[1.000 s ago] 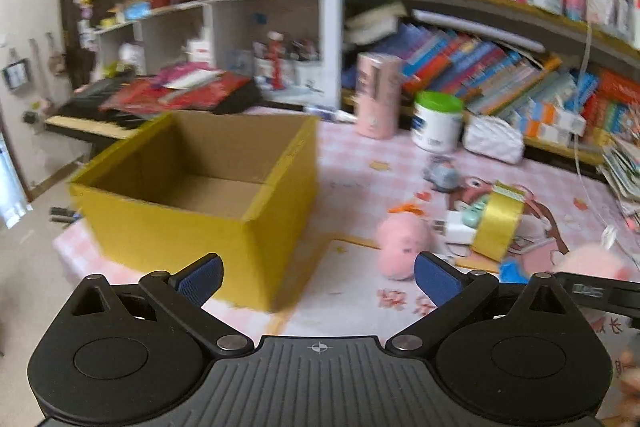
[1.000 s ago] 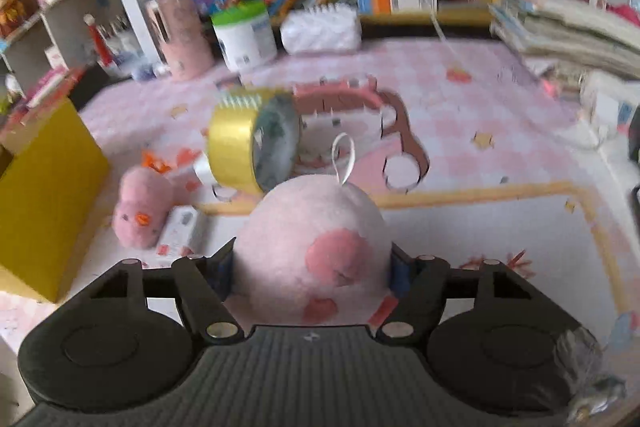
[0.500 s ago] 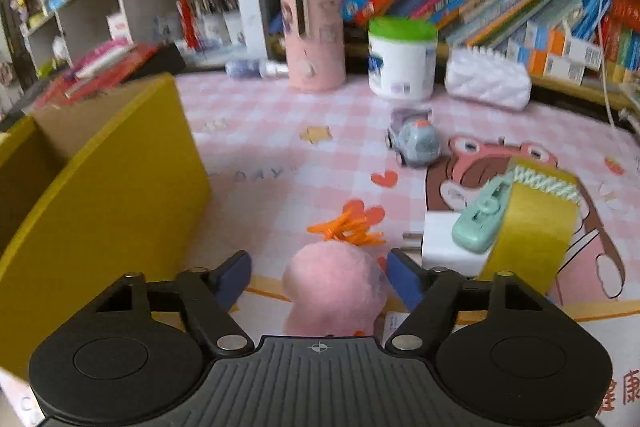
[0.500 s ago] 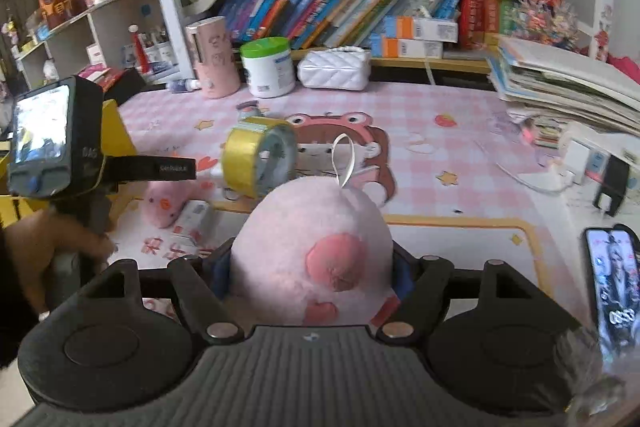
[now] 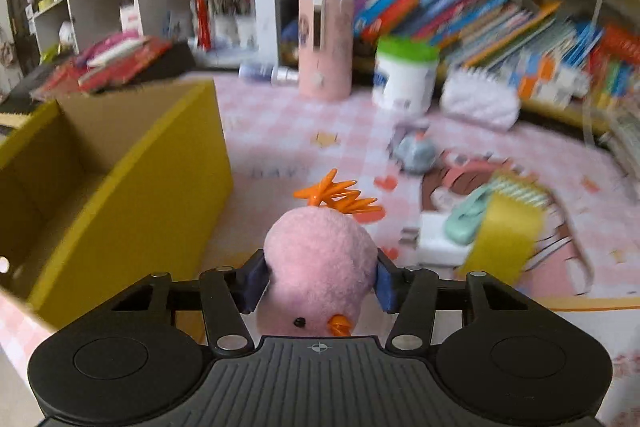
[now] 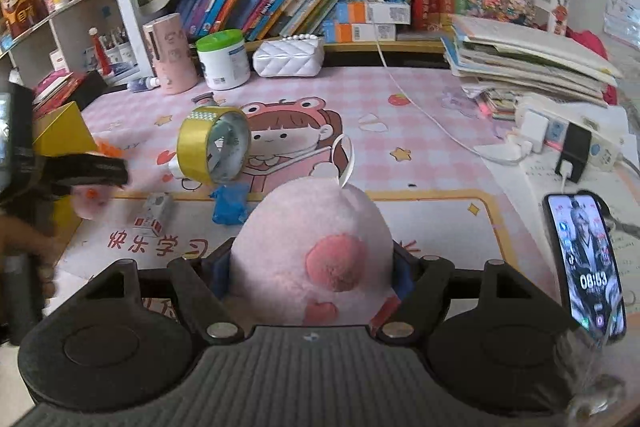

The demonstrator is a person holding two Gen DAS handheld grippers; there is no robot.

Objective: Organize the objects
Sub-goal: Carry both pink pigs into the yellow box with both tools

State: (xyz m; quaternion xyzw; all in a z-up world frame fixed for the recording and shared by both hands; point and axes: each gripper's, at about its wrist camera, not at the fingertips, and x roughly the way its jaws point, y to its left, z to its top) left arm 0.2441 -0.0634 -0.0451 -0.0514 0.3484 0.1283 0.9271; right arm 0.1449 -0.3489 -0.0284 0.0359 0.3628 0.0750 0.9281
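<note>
A small pink plush chick [image 5: 320, 251] with an orange beak sits between the blue pads of my left gripper [image 5: 320, 281]. Its jaws are closing, and both pads touch the chick's sides. An open yellow cardboard box [image 5: 120, 187] stands just to the left of it. My right gripper [image 6: 310, 275] is shut on a bigger round pink plush [image 6: 312, 227] with a darker pink spot and a white loop, held over the table mat. In the right wrist view the left gripper [image 6: 92, 171] shows at the left edge, with a hand under it.
A yellow tape roll [image 6: 212, 147] stands mid-table beside a white charger [image 5: 436, 239] and a mint object. An orange hair clip [image 5: 340, 197], a grey toy car [image 5: 414, 151], a blue scrap [image 6: 230, 205] and a small box [image 6: 154, 213] lie around. A phone [image 6: 584, 259] lies at the right.
My left gripper moved right and forward from the yellow box to the chick, and its jaws narrowed onto it. My right gripper drew back with the big plush still held.
</note>
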